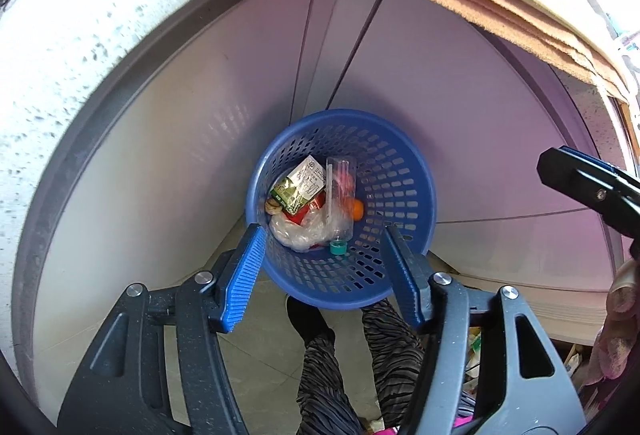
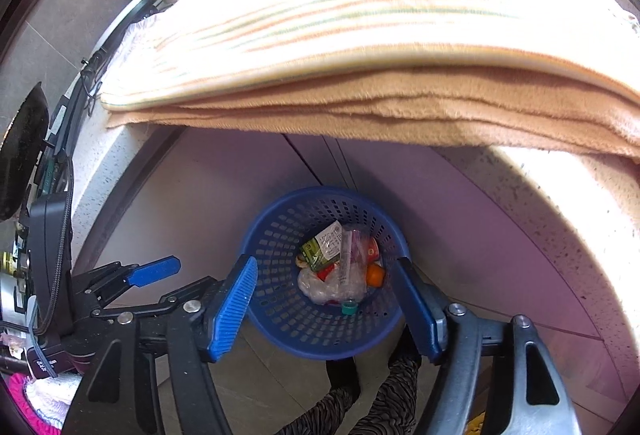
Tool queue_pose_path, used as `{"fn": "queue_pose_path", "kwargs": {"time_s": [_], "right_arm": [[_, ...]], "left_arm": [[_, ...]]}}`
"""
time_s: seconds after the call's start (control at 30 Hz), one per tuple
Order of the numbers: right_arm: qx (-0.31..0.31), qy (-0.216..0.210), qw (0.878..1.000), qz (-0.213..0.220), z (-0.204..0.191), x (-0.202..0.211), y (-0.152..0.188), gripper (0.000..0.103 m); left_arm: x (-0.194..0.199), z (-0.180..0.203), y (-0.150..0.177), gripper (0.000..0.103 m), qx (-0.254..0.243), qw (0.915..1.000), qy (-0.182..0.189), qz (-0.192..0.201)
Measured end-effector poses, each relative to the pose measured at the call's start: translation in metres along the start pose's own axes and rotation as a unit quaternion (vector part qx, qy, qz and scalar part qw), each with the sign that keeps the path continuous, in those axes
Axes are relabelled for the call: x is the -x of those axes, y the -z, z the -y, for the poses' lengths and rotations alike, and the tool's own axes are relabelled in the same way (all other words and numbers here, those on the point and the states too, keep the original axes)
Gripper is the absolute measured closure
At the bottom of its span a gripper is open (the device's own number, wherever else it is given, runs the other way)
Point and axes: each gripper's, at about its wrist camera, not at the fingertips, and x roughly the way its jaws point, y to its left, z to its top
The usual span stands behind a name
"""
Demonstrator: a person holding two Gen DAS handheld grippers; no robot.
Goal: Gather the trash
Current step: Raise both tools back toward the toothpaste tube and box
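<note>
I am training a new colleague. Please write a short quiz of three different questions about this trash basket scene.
1. True or false: the blue basket stands on the counter.
2. Which lies in the basket? A) clear plastic bottle B) spoon C) sock
3. Fill in: the jaws of the left gripper are ____.

Key: 1 false, it stands on the floor. 2 A. 3 open, as are the right gripper jaws.

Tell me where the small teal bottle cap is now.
In both views, the teal cap lies inside the blue basket, at the clear bottle's mouth.
</note>
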Motion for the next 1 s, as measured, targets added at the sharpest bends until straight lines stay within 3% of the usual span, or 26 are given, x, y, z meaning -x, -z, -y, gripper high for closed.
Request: {"fn": "queue_pose_path", "kwargs": {"time_s": [0.33,0.63,1.0], "right_arm": [[0.011,-0.02,0.999,0.026,-0.008,0.034,-0.015,0.027],[0.045,-0.033,0.996,0.076,-0.003,0.087,-0.041,0.019],[0.063,-0.033,0.989,0.131,0.044,0.136,-0.116,0.015]], "left_arm": [[0.034,0.004,-0.006,0.042,-0.004,0.9996,-0.004,0.027],[0.084,0.01,-0.027,0.042,0.002,0.9972,0.012,0.073],[0.121,0.038,-0.076,0.042,0.025,0.9924,0.027,0.118]]}}
